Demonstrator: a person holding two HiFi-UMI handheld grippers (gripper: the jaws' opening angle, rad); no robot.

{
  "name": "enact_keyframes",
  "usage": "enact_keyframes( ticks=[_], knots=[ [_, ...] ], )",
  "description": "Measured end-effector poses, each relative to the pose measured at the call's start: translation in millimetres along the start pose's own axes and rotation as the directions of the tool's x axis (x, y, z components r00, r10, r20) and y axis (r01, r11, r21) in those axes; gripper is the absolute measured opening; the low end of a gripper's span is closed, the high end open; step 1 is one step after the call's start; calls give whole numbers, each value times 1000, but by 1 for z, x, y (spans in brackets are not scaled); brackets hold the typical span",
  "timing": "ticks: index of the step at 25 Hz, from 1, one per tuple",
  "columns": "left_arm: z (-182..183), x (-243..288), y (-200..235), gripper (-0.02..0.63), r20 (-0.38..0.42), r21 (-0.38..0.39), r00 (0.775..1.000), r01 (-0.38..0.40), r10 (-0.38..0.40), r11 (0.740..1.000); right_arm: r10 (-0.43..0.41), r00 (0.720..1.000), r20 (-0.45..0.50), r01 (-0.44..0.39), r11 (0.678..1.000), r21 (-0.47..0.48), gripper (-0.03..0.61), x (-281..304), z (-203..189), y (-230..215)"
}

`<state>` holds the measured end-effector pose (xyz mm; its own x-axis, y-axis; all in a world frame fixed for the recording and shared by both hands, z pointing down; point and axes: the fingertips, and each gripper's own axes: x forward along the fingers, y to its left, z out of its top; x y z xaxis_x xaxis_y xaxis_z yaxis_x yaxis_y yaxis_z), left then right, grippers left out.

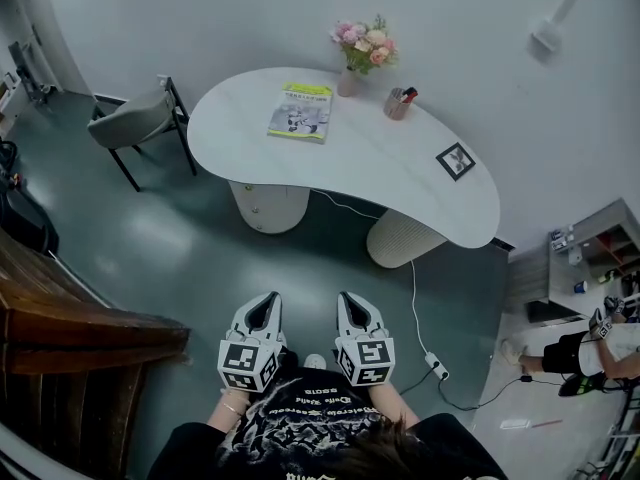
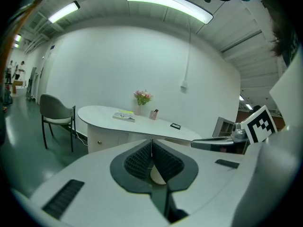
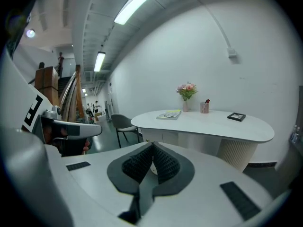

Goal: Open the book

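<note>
**A:** Floor before the table (image 1: 400, 183) lies bare, so there's room to walk up. Where's the book (image 1: 301, 110)?

**B:** Shut, flat on the table's left end. The left gripper (image 1: 264, 306) and right gripper (image 1: 352, 304) are both closed, empty and well short of the table.

**A:** Approach its near edge, part one pair, lift the cover by its free edge — mind the cable (image 1: 413, 288) below the table.

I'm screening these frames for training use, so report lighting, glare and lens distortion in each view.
Head view: soft, even light; the wide angle bows the table edge; the book stays sharp. Left gripper view: strong fisheye, black corners, ceiling light strip blown out white. Right gripper view: same fisheye and dark rim, overhead strip glaring.
</note>
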<state>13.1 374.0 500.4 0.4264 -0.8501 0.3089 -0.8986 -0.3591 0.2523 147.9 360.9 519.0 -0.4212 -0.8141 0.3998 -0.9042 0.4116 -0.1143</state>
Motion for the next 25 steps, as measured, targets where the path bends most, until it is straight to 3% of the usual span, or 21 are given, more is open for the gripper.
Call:
enact_keyframes(
  ticks=[15, 25],
  knots=[
    [22, 17, 60, 25, -7, 43, 995, 95, -95, 995, -94, 995, 34, 93, 995, 27, 26, 49, 23, 23],
    [20, 28, 91, 25, -15, 20, 999, 32, -31, 999, -84, 996, 27, 83, 996, 41, 26, 79, 26, 16]
  ],
)
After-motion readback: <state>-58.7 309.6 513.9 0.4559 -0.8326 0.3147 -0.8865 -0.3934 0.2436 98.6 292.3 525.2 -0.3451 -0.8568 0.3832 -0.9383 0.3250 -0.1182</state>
